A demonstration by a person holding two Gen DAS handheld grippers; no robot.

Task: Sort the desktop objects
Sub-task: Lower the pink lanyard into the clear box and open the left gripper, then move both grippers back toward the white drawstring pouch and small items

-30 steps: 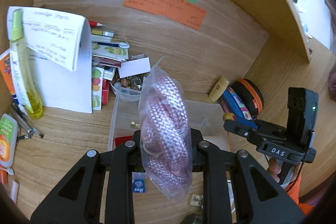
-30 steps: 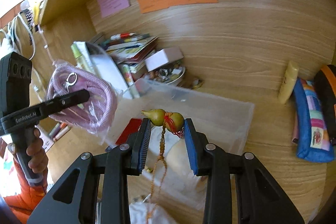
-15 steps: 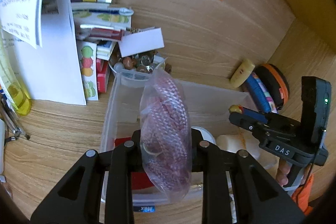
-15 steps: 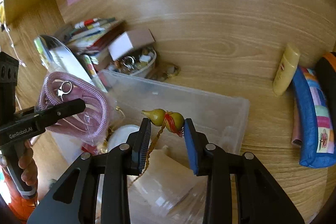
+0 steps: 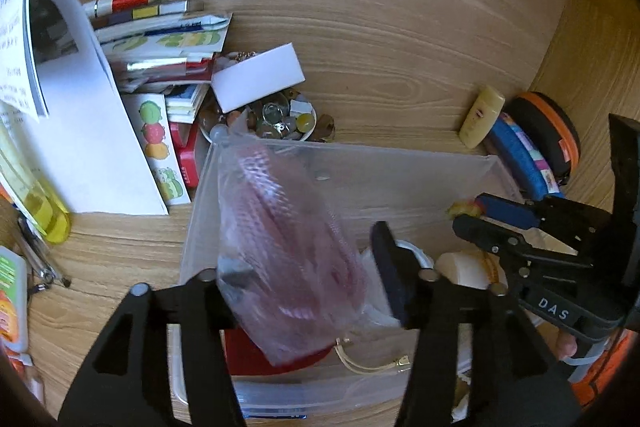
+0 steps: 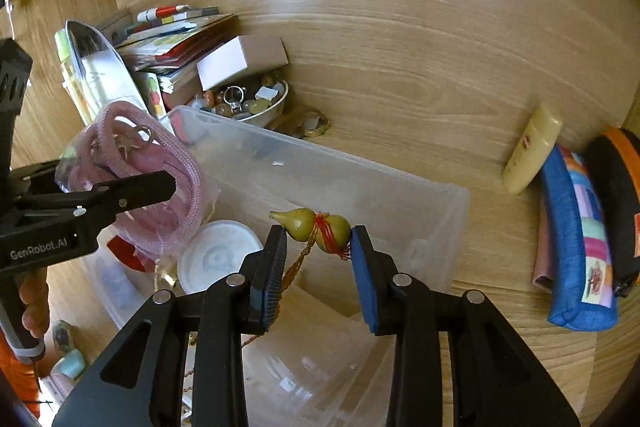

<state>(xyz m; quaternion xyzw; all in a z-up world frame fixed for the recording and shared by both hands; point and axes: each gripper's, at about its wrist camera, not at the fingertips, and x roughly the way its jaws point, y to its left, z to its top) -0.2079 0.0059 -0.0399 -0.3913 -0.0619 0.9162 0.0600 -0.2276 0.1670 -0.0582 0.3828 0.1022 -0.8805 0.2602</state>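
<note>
The bag of pink cord (image 5: pixel 288 259) hung over the left end of the clear plastic box (image 5: pixel 400 163), its long axis running away from the camera and tilted to the right. It sat between the fingers of the left gripper (image 5: pixel 304 279); those fingers stood spread wider than the bag. The right one looked clear of the plastic, the left one's contact was hidden, and the bag was blurred. My reading is that it was being let go into the box, though whether any grip remained cannot be told for sure.

The small gourd charm (image 6: pixel 314 225) lay crosswise between the fingers of the right gripper (image 6: pixel 318 259), clamped at their tips, its neck pointing left and its braided string trailing down into the box. It hovered above the middle of the box, so the right hand was nearer the open space there.

Inside the box lay a white round lid (image 6: pixel 218 257) and a red item (image 5: pixel 256 351). The box stood on the wooden bench (image 6: pixel 400 67).
</note>
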